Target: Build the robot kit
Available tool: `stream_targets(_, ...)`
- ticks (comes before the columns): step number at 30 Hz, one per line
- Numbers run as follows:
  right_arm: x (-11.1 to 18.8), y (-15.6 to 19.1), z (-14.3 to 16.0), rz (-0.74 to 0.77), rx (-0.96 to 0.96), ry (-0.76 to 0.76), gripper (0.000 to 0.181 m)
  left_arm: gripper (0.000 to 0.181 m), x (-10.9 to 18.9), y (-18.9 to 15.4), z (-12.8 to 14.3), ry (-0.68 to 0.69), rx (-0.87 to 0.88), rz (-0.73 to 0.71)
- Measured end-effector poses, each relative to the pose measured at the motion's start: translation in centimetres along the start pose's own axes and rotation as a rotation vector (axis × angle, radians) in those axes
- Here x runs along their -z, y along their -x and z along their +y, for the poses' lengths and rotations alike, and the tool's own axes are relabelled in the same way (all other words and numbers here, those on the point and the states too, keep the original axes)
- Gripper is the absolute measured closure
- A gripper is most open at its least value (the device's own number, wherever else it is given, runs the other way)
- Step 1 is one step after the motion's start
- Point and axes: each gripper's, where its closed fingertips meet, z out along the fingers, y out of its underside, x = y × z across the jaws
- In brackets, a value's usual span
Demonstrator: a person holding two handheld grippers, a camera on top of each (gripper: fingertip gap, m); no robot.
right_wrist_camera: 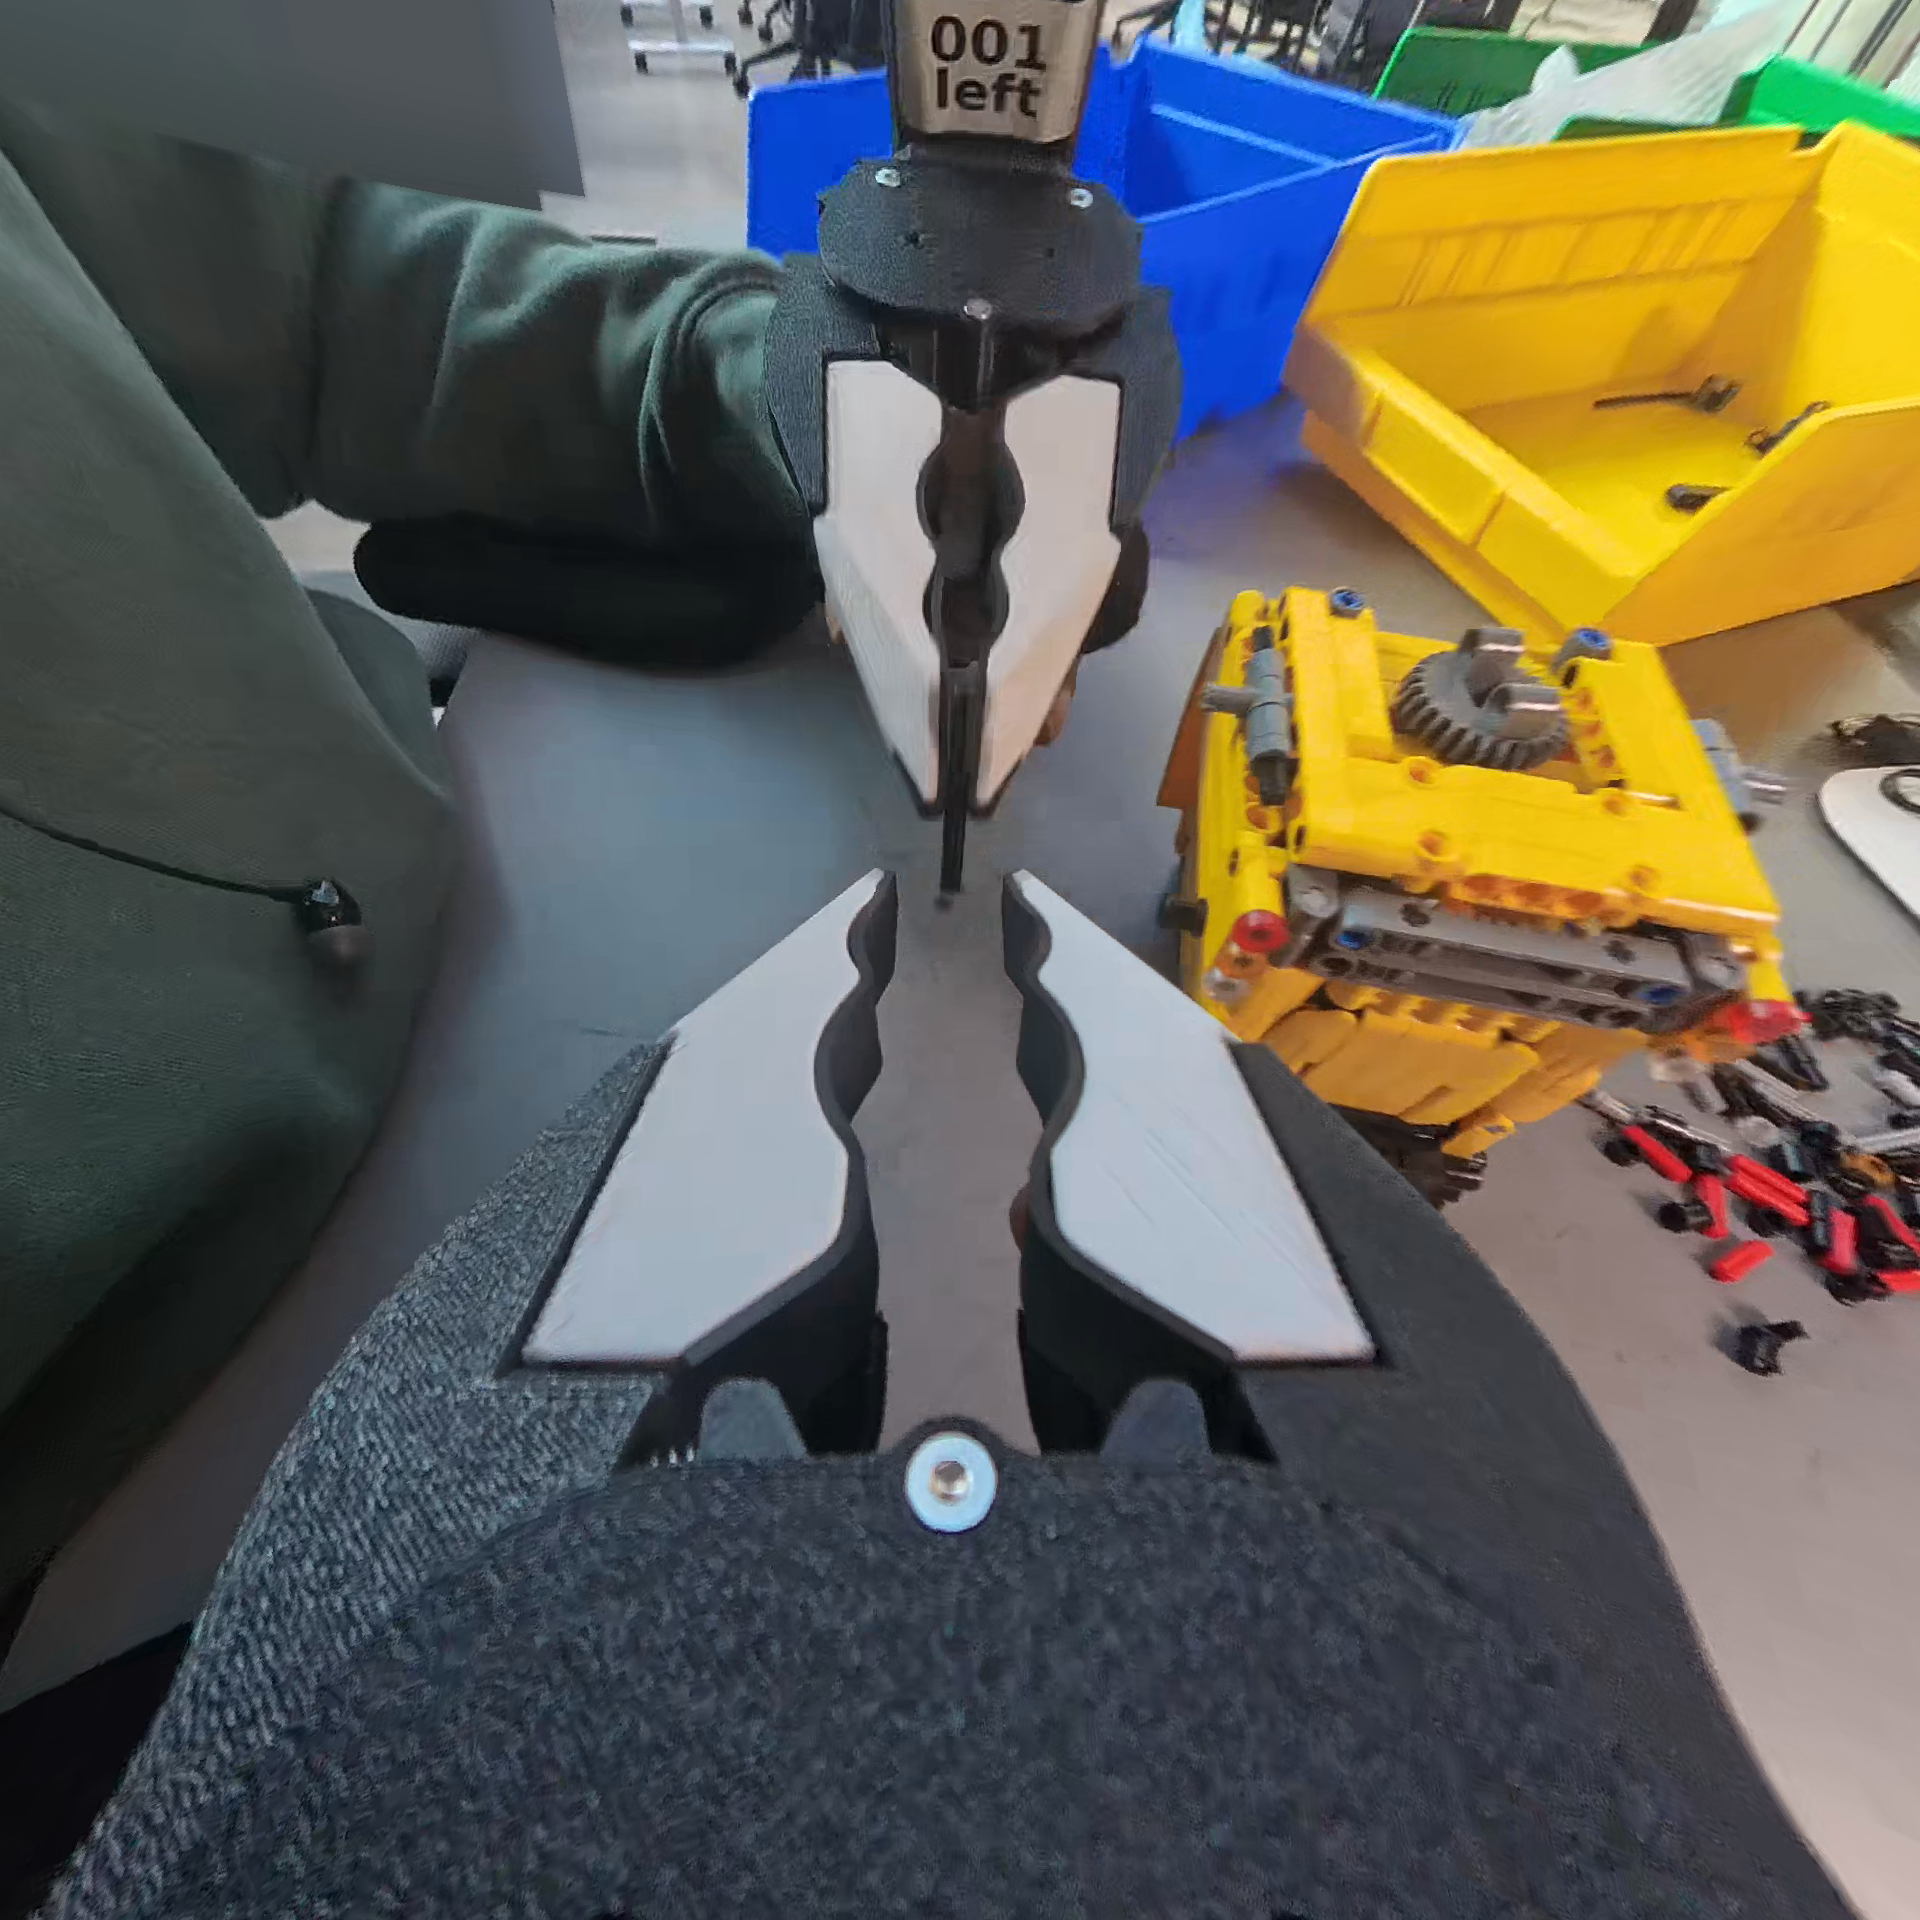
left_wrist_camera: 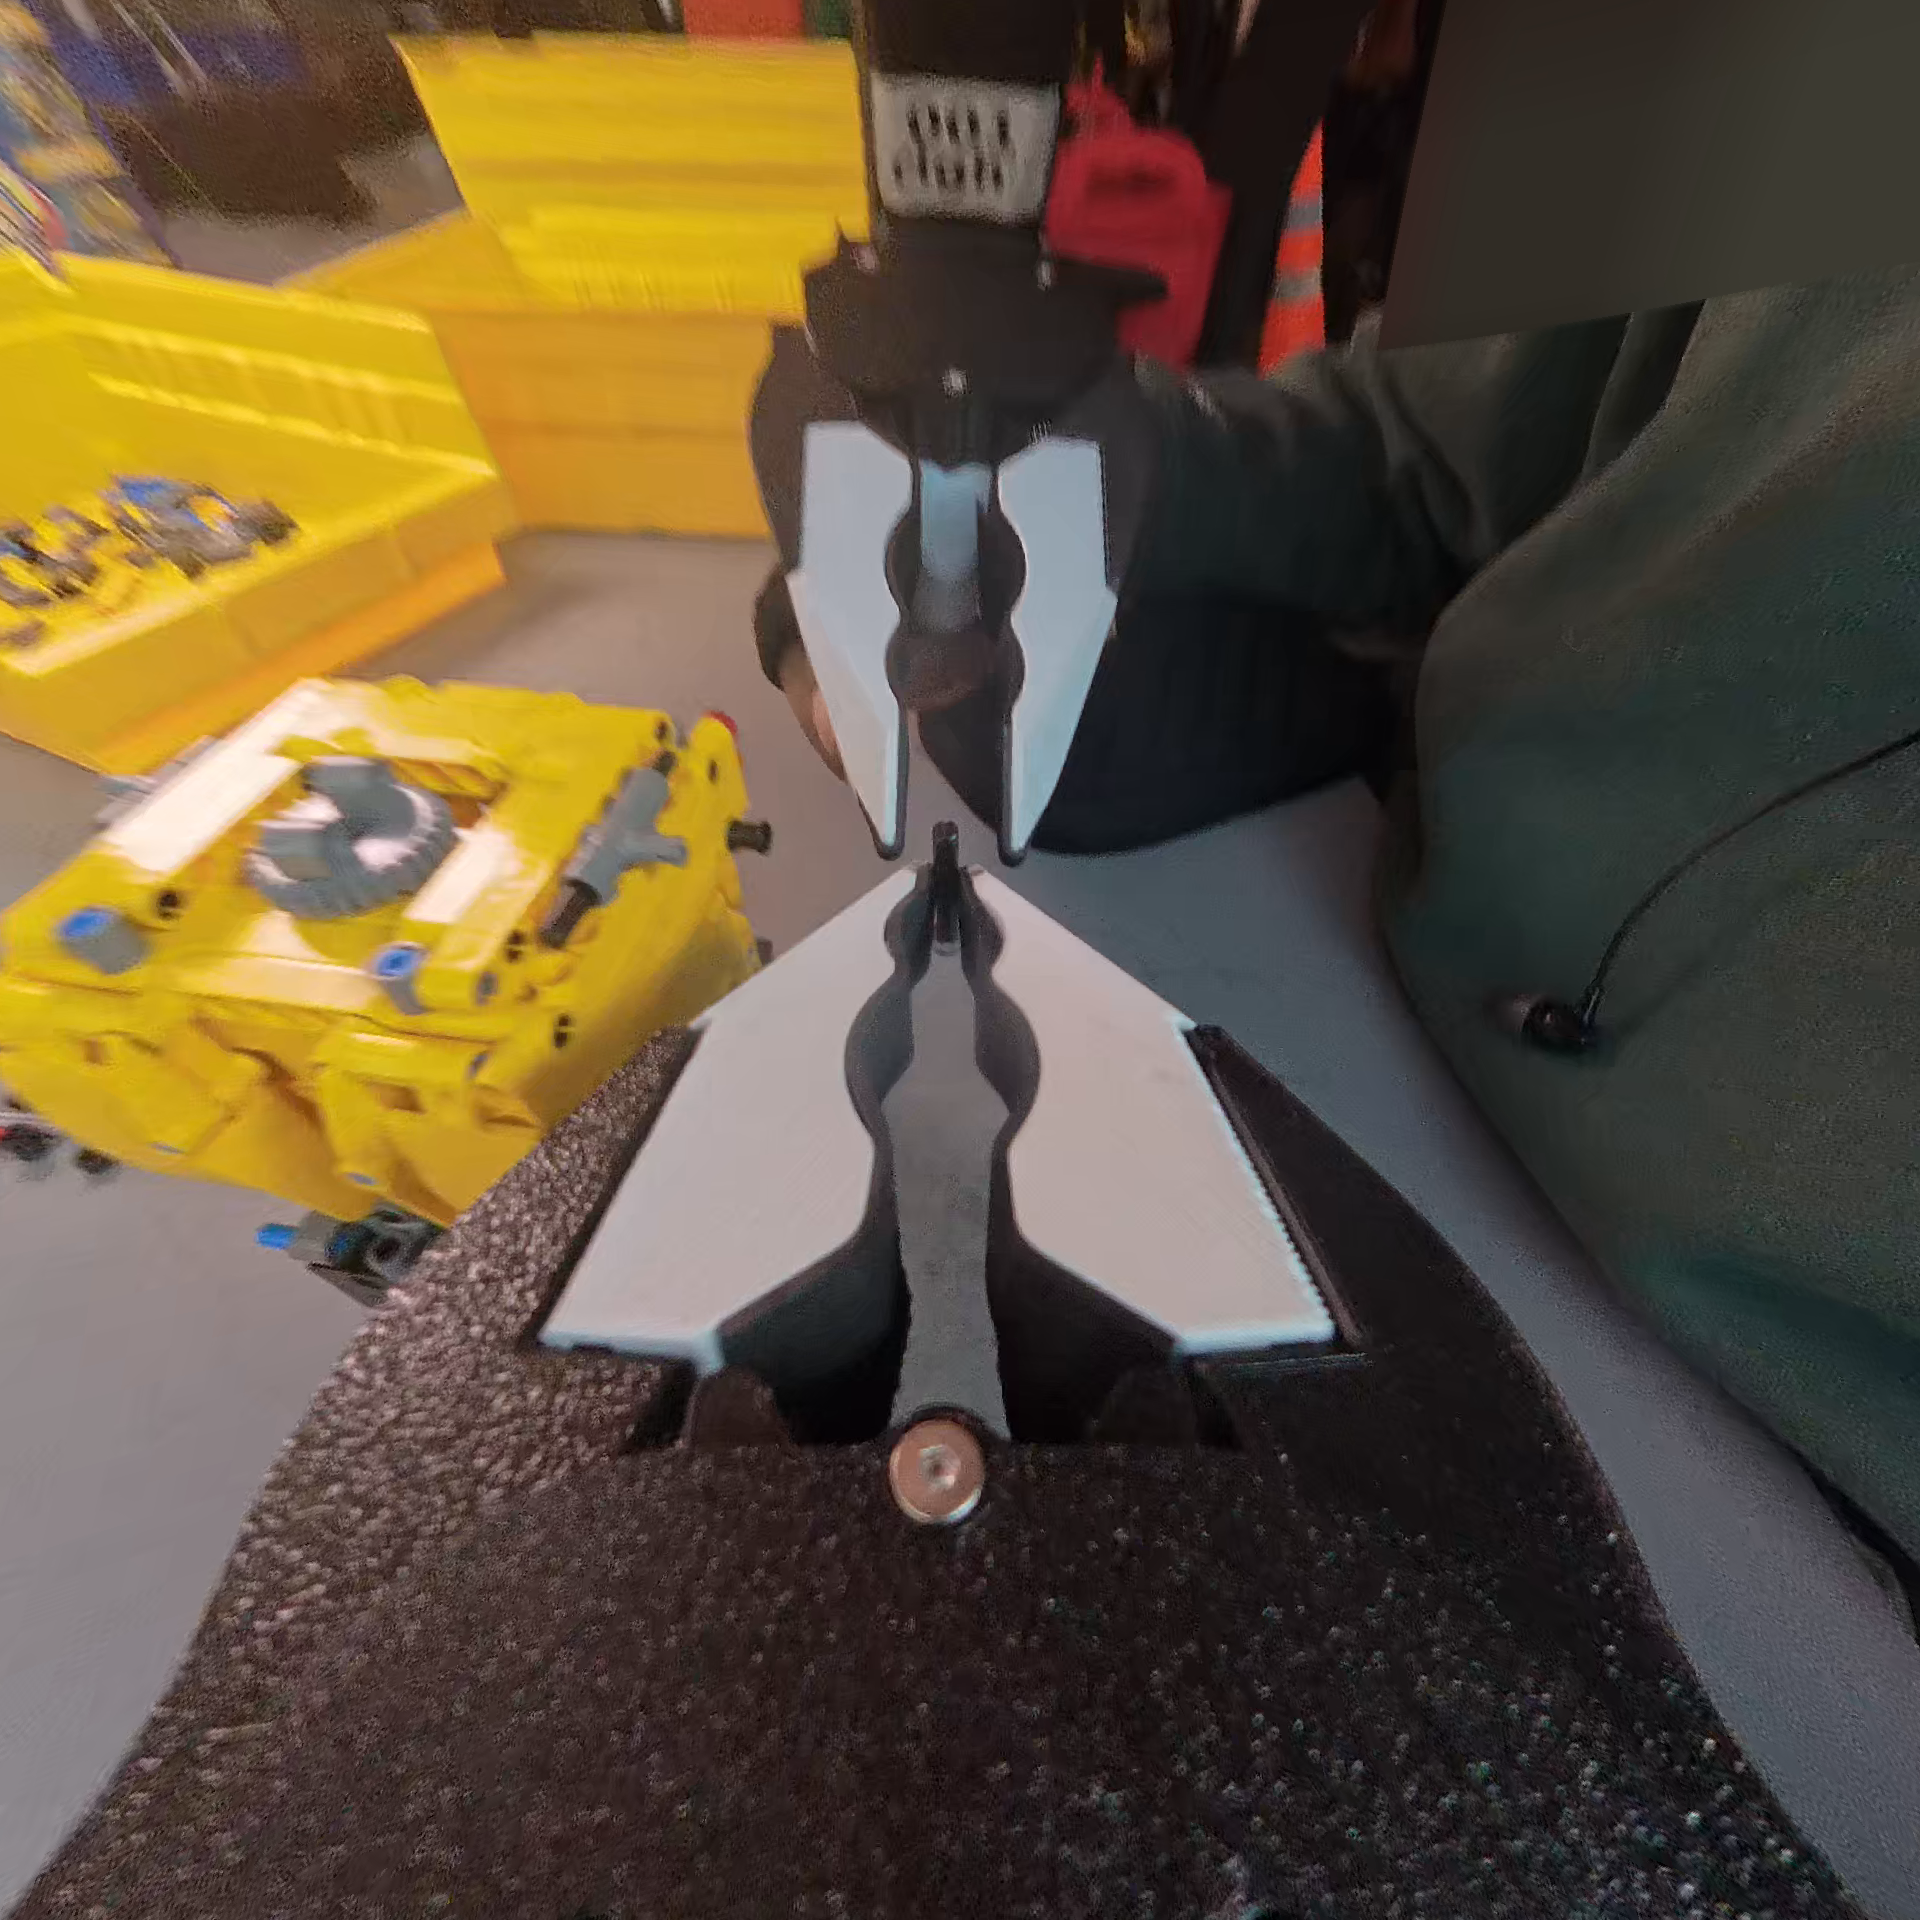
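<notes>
My left gripper (left_wrist_camera: 943,881) is shut on a thin black axle (left_wrist_camera: 943,844) whose end sticks out past its tips. In the right wrist view the left gripper (right_wrist_camera: 954,802) points toward the camera with the axle (right_wrist_camera: 951,854) held between its white fingers. My right gripper (right_wrist_camera: 948,883) is open, and its two fingertips stand on either side of the axle's free end without closing on it. It shows facing the camera in the left wrist view (left_wrist_camera: 951,850). Both grippers hover above the grey table (right_wrist_camera: 644,790). A yellow brick-built model (right_wrist_camera: 1475,831) with a grey gear on top sits beside them.
The model (left_wrist_camera: 364,935) lies left of my left gripper. Yellow bins (left_wrist_camera: 208,416) (right_wrist_camera: 1610,364) and a blue bin (right_wrist_camera: 1226,208) stand behind. Loose red and black pins (right_wrist_camera: 1787,1174) lie at the right. A person's dark green sleeve (right_wrist_camera: 468,343) borders the near side. Only a small space, under 4 cm, lies between the two pairs of fingers.
</notes>
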Motion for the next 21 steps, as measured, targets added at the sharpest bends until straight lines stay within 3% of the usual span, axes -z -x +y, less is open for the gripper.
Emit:
stream_targets(4, 1.1, -0.5, -3.7, 0.059, 0.031, -0.217, 0.159, 0.178, 3.5, 0.5, -6.1, -0.361, 0.006, -0.065)
stream_targets(7, 1.8, -0.9, -6.5, 0.121, 0.029, -0.375, 0.159, 0.178, 3.9, -0.2, -8.4, -0.479, -0.014, -0.076)
stream_targets(10, 2.6, -0.5, -8.2, 0.119, 0.023, -0.463, 0.164, 0.178, 3.5, -0.4, -9.1, -0.523, -0.019, -0.101)
stream_targets(17, 3.0, -0.2, -8.2, 0.125, 0.043, -0.450, 0.175, 0.179, 2.6, -0.6, -9.4, -0.535, -0.017, -0.097)
stream_targets(21, 3.2, -0.6, -7.5, 0.161, 0.130, -0.372, 0.175, 0.176, 2.2, -0.1, -8.2, -0.448, 0.026, -0.088)
